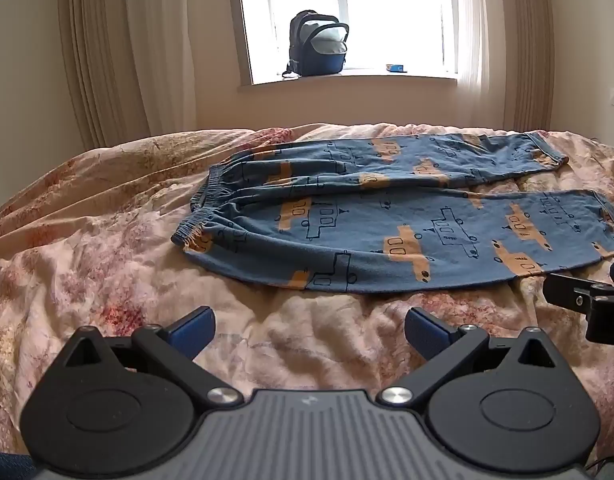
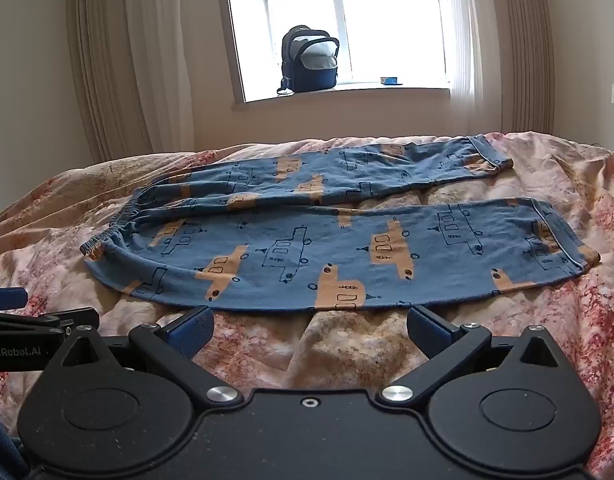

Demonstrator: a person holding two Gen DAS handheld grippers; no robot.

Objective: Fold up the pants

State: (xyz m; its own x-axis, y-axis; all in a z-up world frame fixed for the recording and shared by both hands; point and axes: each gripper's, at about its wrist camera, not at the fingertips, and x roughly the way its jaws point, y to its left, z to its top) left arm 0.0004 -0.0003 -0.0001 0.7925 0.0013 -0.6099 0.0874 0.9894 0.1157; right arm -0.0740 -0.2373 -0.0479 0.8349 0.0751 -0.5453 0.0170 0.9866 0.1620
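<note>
- Pants [image 1: 391,216]: spread flat across the bed [image 1: 107,264], waistband toward its left edge, legs apart.
- Left gripper [image 1: 310,330]: fingers wide apart, holding nothing, short of the pants' near edge.
- Right gripper [image 2: 310,330]: likewise spread, grasping nothing.

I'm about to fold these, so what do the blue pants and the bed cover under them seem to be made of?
Pants: probably soft matte cotton knit; they lie limp, with a gathered elastic waistband. Bed cover: likely thin woven cotton with a faded floral print, dull and finely creased.
</note>
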